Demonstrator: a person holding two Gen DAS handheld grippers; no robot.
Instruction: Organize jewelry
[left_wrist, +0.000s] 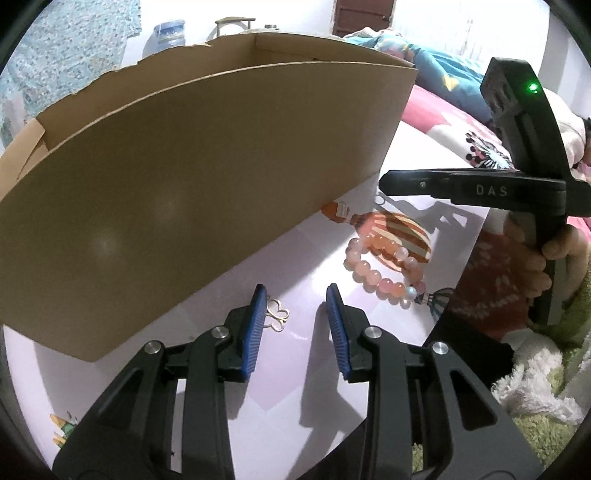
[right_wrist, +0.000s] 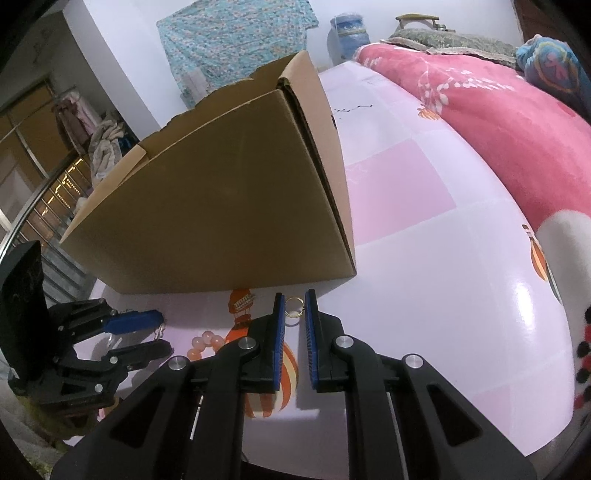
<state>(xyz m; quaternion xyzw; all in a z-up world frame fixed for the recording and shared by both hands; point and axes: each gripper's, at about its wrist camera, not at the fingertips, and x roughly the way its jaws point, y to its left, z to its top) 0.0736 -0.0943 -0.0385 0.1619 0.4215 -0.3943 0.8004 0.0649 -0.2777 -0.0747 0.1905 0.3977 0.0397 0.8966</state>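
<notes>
In the left wrist view the butterfly earring (left_wrist: 277, 314) lies low and left of centre on the surface (left_wrist: 295, 376), just inside the left pad of the released, empty left tool (left_wrist: 295, 295), nearer it than the narrowly parted, empty right tool (right_wrist: 294, 301).

Matt cardboard box (left_wrist: 177, 177) — glossy tabletop (right_wrist: 424, 280), glassy bead bracelet (left_wrist: 384, 271).

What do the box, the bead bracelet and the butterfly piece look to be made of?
Box: plain brown cardboard, matte, torn top edge. Bead bracelet: glossy translucent pink-orange beads, glass or stone, unclear which. Butterfly piece: thin shiny gold-toned metal outline, likely wire.
</notes>
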